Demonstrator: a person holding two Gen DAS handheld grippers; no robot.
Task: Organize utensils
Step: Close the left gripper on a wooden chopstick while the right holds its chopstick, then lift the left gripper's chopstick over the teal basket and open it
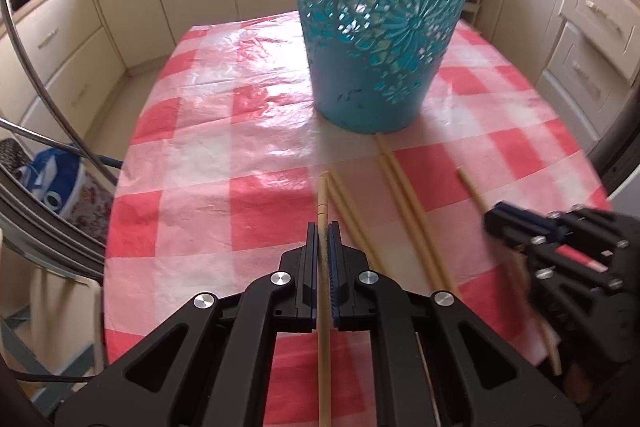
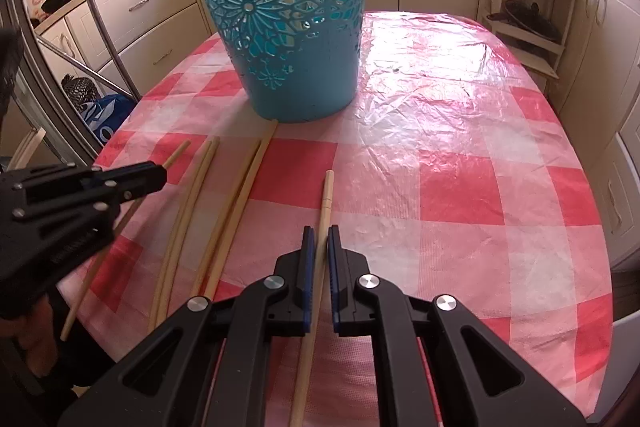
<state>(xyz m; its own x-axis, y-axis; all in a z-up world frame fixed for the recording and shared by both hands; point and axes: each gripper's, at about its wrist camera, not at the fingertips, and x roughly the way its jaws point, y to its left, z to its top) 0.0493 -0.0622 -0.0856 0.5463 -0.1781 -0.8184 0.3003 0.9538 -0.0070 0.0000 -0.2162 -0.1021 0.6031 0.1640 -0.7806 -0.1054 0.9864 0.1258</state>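
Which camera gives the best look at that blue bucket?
The right wrist view: the blue bucket shows almost whole, sharp, flower cutouts clear. In the left wrist view the bucket is blurred, though its rim and base show.

On the table [image 2: 460, 131] the bucket [image 2: 288, 27] stands behind the chopsticks. My left gripper [image 1: 323, 227] pinches 1 chopstick [image 1: 322, 195], my right gripper [image 2: 319, 231] another chopstick [image 2: 326, 195]. Between them lie 4 chopsticks [image 2: 224, 211] on the table.
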